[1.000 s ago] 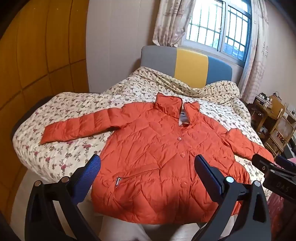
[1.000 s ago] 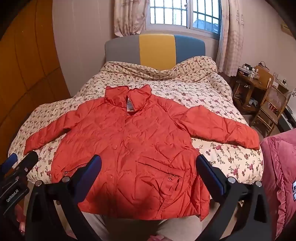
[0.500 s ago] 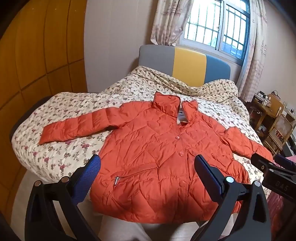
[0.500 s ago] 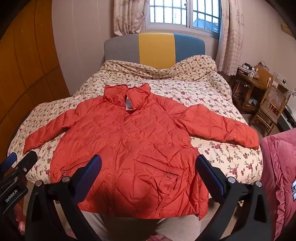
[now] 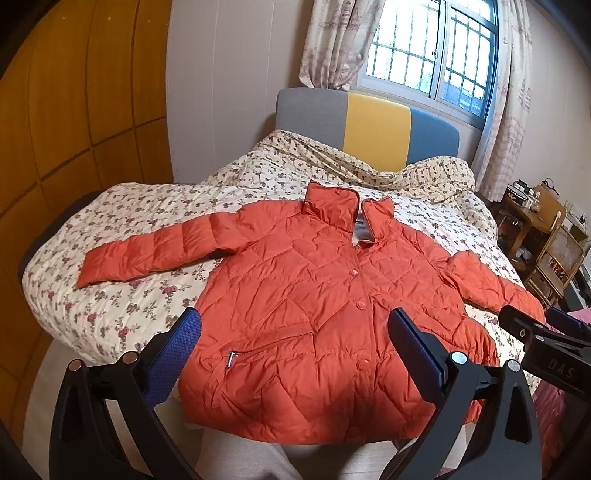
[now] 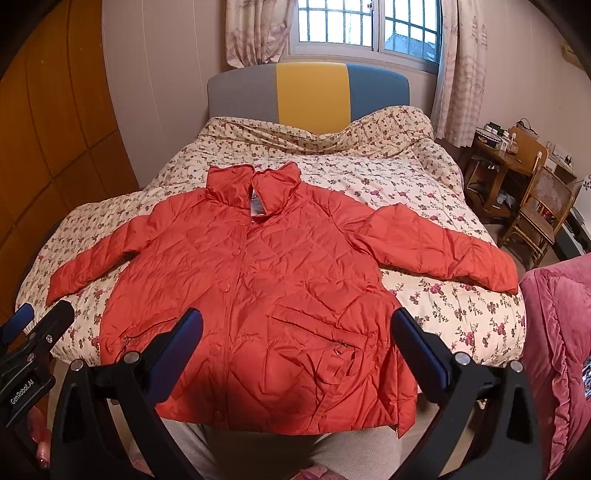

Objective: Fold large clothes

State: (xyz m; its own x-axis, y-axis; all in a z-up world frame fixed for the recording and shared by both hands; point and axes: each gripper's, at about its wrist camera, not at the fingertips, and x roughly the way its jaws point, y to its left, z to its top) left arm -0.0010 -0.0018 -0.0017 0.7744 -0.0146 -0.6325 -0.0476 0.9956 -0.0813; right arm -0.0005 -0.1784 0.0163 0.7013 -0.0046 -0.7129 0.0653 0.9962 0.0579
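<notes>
Lying face up and buttoned on the floral bedspread (image 5: 122,295): an orange puffer jacket (image 5: 325,306), collar toward the grey, yellow and blue headboard (image 6: 310,92), hem hanging over the near edge of the bed, both sleeves spread out to the sides. Hovering short of the hem with blue-padded fingers spread wide and gripping nothing: the left gripper (image 5: 295,350). Likewise wide apart and empty, above the hem: the right gripper (image 6: 297,347). Showing only in the left wrist view: the whole left-hand sleeve out to its cuff, a zipped pocket (image 5: 255,354), and the other tool poking in at the right edge. Showing only in the right wrist view: the right-hand sleeve full length, a flap pocket (image 6: 325,332), a pink quilted cover (image 6: 557,354) beside the bed, and the other tool at the left edge. Appearing in both, at the right: wooden furniture (image 6: 517,173) under the curtained window (image 6: 369,26).
</notes>
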